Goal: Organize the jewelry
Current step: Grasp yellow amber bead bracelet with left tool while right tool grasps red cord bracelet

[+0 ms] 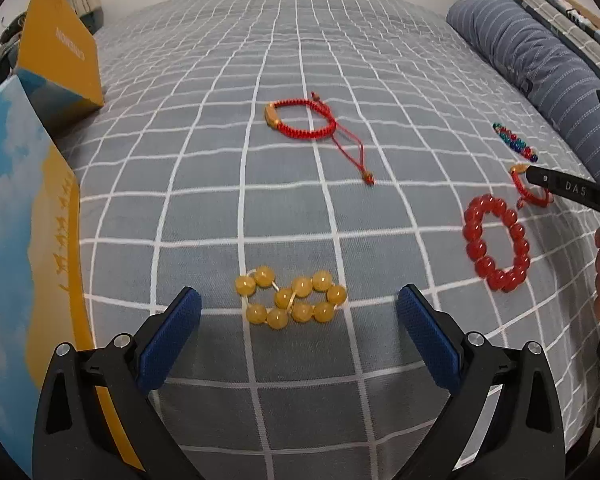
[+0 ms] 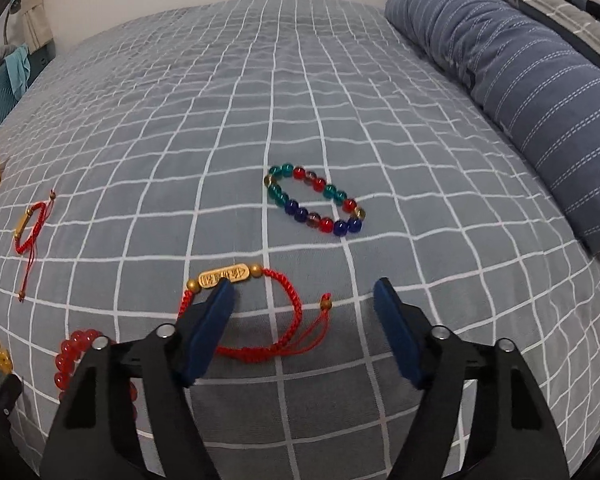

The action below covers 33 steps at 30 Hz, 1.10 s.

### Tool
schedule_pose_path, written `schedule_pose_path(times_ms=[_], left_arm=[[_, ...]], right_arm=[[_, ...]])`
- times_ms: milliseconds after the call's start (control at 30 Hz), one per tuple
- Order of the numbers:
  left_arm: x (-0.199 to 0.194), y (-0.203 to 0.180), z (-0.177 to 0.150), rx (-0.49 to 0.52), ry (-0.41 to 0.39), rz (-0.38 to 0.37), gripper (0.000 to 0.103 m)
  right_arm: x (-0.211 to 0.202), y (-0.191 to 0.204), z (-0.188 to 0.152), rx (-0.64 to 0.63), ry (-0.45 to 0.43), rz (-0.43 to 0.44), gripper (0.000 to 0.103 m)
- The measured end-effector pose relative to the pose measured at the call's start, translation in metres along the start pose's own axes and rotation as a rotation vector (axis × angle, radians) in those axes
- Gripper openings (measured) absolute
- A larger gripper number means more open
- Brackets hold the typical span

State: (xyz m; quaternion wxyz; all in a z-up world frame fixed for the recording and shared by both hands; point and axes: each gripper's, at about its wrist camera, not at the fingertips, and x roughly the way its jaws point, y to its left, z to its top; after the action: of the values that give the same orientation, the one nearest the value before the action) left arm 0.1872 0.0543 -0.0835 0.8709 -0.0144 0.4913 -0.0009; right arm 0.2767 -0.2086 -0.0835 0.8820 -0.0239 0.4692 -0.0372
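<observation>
Amber beads (image 1: 290, 300), strung in a twisted loop, are seen lying on the bed (image 1: 300, 60) between the spread fingers of the left tongs (image 1: 299, 307), which are released and hold nothing. Farther out on the checked cover a red cord bracelet (image 1: 300, 118) with a gold bar is laid flat, its tail trailing toward the near side. To the right, a ring of red beads (image 1: 496, 242) is set beside a second cord bracelet (image 2: 256, 312), whose gold plate (image 2: 224, 278) is partly covered by one finger of the right tongs (image 2: 305, 294); these tongs are also released, the bracelet lying between and under their spread fingers, and contact cannot be told. Beyond it a bracelet of mixed beads (image 2: 316, 204) in teal, red and blue is placed near the striped pillow (image 2: 520, 80). A yellow and blue box (image 1: 60, 60) is stood at the bed's left edge, with another blue and yellow box (image 1: 24, 240) nearer.
</observation>
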Motion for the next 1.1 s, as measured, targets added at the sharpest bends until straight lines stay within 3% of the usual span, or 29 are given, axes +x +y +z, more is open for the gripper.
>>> schedule_pose_path(times_ms=[167, 367, 733, 1100], left_arm=[[0.002, 0.001, -0.003, 0.003, -0.006, 0.004, 0.096], [0.001, 0.002, -0.002, 0.004, 0.016, 0.005, 0.079], [-0.005, 0.004, -0.001, 0.009, 0.044, -0.017, 0.01], [-0.01, 0.007, 0.003, -0.011, 0.056, -0.033, 0.009]], right_arm=[[0.005, 0.002, -0.004, -0.006, 0.019, 0.007, 0.055], [0.006, 0.005, -0.005, -0.009, 0.023, 0.011, 0.041], [0.007, 0.01, -0.004, -0.003, 0.034, 0.002, 0.012], [-0.002, 0.003, 0.0, 0.023, 0.034, -0.002, 0.01]])
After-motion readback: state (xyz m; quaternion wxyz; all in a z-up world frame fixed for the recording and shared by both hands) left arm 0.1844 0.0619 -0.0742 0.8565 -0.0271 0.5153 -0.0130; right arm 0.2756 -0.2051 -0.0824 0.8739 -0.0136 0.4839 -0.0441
